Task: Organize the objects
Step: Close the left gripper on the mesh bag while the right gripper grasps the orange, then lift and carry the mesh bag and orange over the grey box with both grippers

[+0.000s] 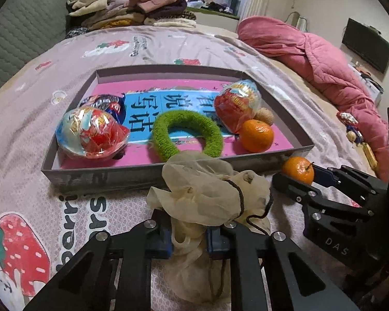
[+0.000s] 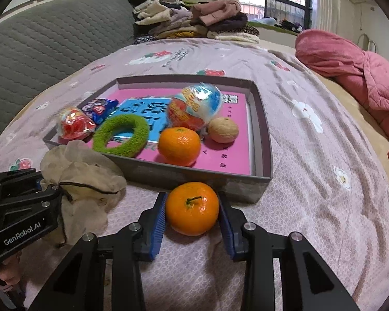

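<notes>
the right gripper (image 2: 192, 215) has its jaws clamped on a mandarin (image 2: 192, 208), stem facing the camera, just short of the near wall of the grey box (image 2: 262, 181) on the bed; the box lies straight ahead, so the likely move is forward over that wall. the left gripper (image 1: 188, 238) pinches a cream mesh pouch (image 1: 207, 191), also just before the near wall, further left.

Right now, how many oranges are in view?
2. One orange lies inside the tray, beside the walnut; the second orange sits between the right gripper fingers, outside the tray. None seem hidden.
</notes>
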Demonstrator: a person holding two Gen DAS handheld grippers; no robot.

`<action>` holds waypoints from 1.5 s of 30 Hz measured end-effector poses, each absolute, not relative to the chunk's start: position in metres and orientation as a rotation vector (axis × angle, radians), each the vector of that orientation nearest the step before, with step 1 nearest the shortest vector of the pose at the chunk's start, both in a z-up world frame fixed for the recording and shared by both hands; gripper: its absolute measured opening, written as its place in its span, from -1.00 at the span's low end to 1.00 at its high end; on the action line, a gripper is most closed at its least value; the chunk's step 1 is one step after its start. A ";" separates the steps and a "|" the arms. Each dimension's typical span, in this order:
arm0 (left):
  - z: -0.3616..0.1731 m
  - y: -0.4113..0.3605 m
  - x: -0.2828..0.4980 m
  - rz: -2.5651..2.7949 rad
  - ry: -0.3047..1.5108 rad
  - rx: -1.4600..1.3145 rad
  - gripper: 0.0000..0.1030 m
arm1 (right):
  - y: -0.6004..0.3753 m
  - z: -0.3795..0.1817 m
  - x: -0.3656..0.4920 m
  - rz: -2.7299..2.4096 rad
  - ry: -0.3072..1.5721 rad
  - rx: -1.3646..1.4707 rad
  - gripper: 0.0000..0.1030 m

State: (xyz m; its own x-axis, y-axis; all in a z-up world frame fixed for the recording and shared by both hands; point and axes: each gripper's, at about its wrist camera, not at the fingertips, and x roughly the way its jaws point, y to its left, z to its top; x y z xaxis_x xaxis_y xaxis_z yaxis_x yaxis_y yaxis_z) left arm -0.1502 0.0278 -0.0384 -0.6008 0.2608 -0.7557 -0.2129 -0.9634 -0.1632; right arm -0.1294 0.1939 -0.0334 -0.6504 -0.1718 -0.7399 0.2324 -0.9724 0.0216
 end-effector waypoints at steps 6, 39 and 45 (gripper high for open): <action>-0.026 0.030 -0.144 2.617 -0.058 -1.180 -0.68 | 0.187 -0.026 -0.127 -2.659 0.119 1.137 -0.27; 0.030 -0.007 -0.142 2.804 -0.104 -0.942 -0.68 | 0.176 0.033 -0.129 -2.782 0.016 0.807 -0.26; 0.037 -0.011 -0.143 2.828 -0.115 -0.899 -0.68 | 0.176 0.039 -0.130 -2.805 0.009 0.763 -0.26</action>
State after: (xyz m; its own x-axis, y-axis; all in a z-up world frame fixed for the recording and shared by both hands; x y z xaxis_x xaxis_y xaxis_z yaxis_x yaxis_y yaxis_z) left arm -0.1425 -0.0110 0.0375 -0.8034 0.1863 -0.5655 -0.1398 -0.9823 -0.1250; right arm -0.1295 0.1761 0.0385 -0.8366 -0.2231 -0.5003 0.2264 -0.9725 0.0551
